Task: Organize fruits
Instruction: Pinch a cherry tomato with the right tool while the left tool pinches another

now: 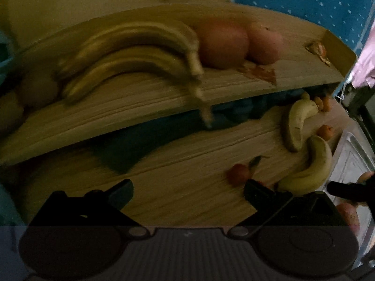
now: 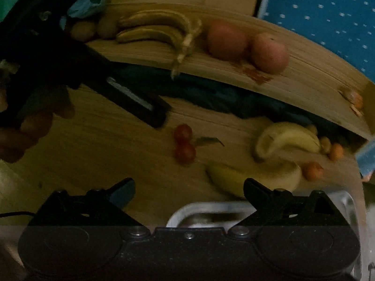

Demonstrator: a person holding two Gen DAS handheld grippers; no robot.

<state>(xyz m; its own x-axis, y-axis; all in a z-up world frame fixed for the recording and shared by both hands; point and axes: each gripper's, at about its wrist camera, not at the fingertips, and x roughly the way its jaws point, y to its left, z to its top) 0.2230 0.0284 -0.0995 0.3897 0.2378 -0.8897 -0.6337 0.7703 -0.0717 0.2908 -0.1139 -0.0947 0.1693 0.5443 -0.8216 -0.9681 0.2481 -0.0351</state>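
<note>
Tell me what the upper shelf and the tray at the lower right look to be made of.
Upper shelf: pale wood or wood-look laminate, matt, with long grain lines showing; which one is unclear. Tray: likely metal, silvery, with a rolled rim catching bright glints.

Readable text: none is showing in either view.
Labels or brands: none are appearing on any surface.
Numbers or signs: none are showing.
Blue cloth (image 2: 328, 11): it is carrying only small white dots, no lettering.
Picture quality: both views are coming through dim and blurred, so any fine print is staying too small to tell.
</note>
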